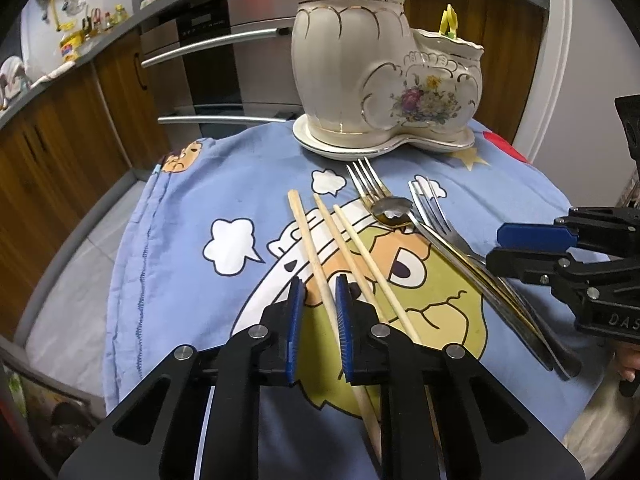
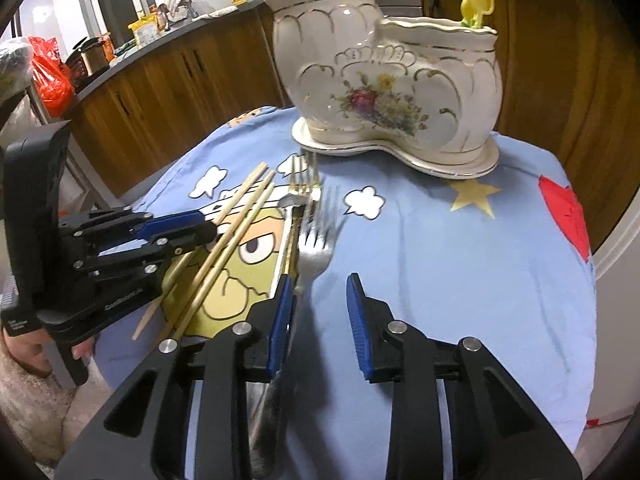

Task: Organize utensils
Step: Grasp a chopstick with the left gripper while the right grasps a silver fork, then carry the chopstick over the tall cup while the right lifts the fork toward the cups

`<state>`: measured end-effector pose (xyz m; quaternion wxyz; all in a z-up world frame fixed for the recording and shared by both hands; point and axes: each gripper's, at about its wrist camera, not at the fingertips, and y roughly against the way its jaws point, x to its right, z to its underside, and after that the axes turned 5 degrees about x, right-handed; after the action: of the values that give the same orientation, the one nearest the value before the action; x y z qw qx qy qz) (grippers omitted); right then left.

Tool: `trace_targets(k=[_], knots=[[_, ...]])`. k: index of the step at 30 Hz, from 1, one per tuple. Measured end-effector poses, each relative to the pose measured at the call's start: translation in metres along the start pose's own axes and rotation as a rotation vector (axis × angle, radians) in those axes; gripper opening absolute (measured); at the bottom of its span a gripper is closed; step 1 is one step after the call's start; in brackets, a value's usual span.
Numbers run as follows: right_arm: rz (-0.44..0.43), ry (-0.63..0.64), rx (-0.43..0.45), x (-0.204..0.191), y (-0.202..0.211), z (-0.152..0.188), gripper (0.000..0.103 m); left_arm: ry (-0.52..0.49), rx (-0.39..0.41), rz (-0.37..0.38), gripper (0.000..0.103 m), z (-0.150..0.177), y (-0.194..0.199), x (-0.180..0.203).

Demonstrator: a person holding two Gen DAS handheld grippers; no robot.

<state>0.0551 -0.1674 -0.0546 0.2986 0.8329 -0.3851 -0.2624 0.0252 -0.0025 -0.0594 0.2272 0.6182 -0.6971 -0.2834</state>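
The left tongs [image 1: 318, 298] sit low over the worktop [image 1: 180, 208], jaws partly open and straddling one chopstick [image 1: 310, 248], pads not yet touching it. Its long axis runs nearly along the fingers, pointing away toward the holder [image 1: 360, 80] straight ahead. Two more chopsticks [image 1: 360, 252] lie just to the right. The right tongs [image 2: 316, 296] gape wide and hold nothing; a fork [image 2: 316, 250] lies between the jaws, close by the left pad, blurred. The left hand looks nearer a grip.
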Motion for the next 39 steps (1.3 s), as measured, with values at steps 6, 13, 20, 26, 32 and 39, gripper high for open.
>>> trace_targets(k=[6, 13, 20, 26, 32, 39], knots=[[0.060, 0.070, -0.020, -0.005, -0.005, 0.002, 0.021, 0.000, -0.001, -0.001, 0.018, 0.000, -0.001, 0.000], [0.094, 0.113, -0.017, -0.006, -0.008, 0.003, 0.021, 0.012, -0.007, 0.000, 0.018, -0.002, -0.002, -0.006], [0.064, 0.069, 0.003, -0.002, -0.006, 0.005, 0.008, 0.002, -0.005, 0.008, 0.023, -0.003, -0.004, -0.004], [0.028, 0.030, 0.035, 0.003, 0.003, 0.001, 0.005, 0.031, 0.005, 0.015, 0.007, -0.004, -0.006, -0.020], [0.008, 0.020, 0.145, 0.004, 0.025, -0.005, 0.005, 0.049, 0.074, 0.025, 0.007, -0.007, 0.006, -0.021], [0.006, 0.036, 0.310, 0.001, 0.056, -0.010, 0.005, 0.099, 0.260, 0.063, 0.007, -0.017, 0.037, -0.026]])
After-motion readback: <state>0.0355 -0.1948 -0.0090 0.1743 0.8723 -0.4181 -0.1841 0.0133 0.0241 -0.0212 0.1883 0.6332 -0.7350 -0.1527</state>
